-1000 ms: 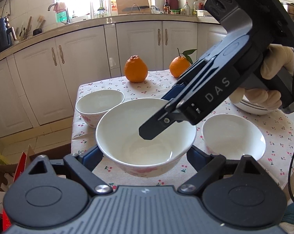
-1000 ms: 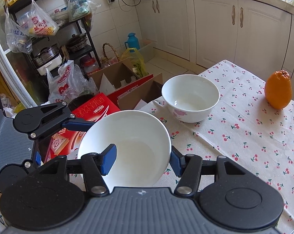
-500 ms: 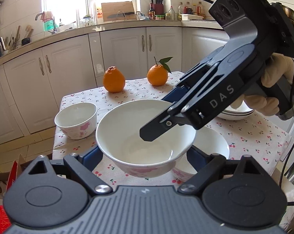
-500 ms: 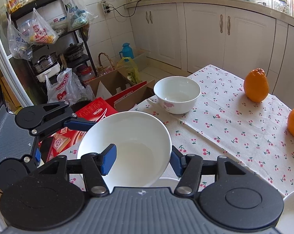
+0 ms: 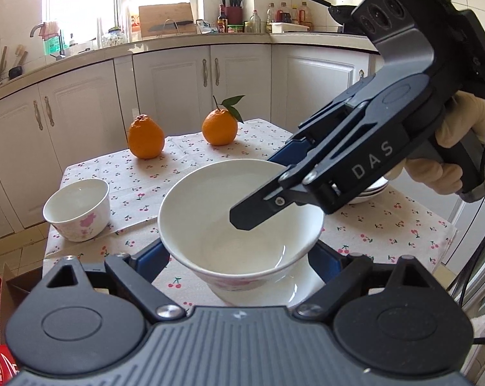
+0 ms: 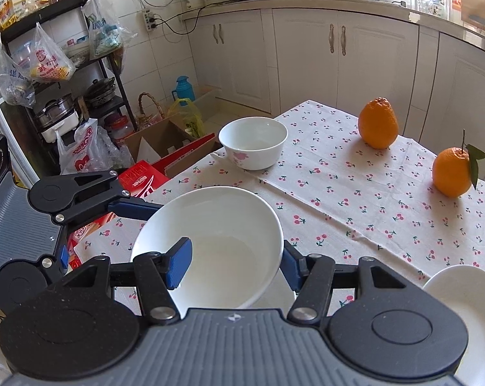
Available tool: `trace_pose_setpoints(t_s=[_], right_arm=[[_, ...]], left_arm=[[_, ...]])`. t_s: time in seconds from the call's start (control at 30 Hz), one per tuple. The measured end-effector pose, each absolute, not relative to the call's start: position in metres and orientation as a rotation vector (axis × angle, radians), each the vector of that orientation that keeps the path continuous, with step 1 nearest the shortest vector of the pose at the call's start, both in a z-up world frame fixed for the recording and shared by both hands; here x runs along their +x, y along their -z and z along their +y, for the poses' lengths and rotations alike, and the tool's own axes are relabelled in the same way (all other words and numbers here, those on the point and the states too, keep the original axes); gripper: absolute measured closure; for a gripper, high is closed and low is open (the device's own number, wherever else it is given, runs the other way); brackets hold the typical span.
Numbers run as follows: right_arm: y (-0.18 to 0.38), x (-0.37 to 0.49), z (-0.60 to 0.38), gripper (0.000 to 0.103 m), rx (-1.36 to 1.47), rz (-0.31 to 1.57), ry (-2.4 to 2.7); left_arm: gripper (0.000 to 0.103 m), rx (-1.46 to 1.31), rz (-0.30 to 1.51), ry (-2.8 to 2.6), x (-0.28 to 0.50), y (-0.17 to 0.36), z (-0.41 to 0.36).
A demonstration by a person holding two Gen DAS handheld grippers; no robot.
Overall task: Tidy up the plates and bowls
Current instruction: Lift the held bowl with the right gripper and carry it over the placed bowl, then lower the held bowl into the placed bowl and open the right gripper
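A white bowl with pink flowers hangs above the cherry-print table, held by both grippers. My left gripper clamps it across its outer wall, one blue pad on each side. My right gripper reaches in from the right and pinches the rim, one finger inside and one outside. In the right wrist view the same bowl sits in my right gripper, and a left finger touches its far side. A second bowl lies directly beneath, mostly hidden. A smaller bowl stands near the table's left edge.
Two oranges sit at the far end of the tablecloth. A stack of white plates lies behind the right gripper. Beside the table, on the floor, are cardboard boxes and bags. A gloved hand holds the right gripper.
Both grippers have carried the bowl sideways across the table, away from the small bowl. It now hangs over the other bowl, which earlier stood to its right. Neither grip has changed.
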State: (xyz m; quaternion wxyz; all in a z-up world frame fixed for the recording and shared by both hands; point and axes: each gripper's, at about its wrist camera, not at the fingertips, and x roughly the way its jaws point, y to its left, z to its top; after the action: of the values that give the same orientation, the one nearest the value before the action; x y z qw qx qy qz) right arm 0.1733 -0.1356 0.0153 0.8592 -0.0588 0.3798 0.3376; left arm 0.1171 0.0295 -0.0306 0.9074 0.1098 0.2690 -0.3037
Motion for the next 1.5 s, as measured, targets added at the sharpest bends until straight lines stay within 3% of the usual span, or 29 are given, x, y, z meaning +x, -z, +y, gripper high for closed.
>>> trace_pose_setpoints(t_s=[1.17,1.5], right_arm=[[0.018,0.171,-0.145,0.038,-0.131,0.864,-0.678],[0.020,0.170,-0.143,0.033,-0.145,0.858,-0.682]], left_arm=[[0.011,0.250,0.639,0.654,0.122,0.052,0.013],[0.010,0.249,0.636,0.658,0.122,0.053,0.013]])
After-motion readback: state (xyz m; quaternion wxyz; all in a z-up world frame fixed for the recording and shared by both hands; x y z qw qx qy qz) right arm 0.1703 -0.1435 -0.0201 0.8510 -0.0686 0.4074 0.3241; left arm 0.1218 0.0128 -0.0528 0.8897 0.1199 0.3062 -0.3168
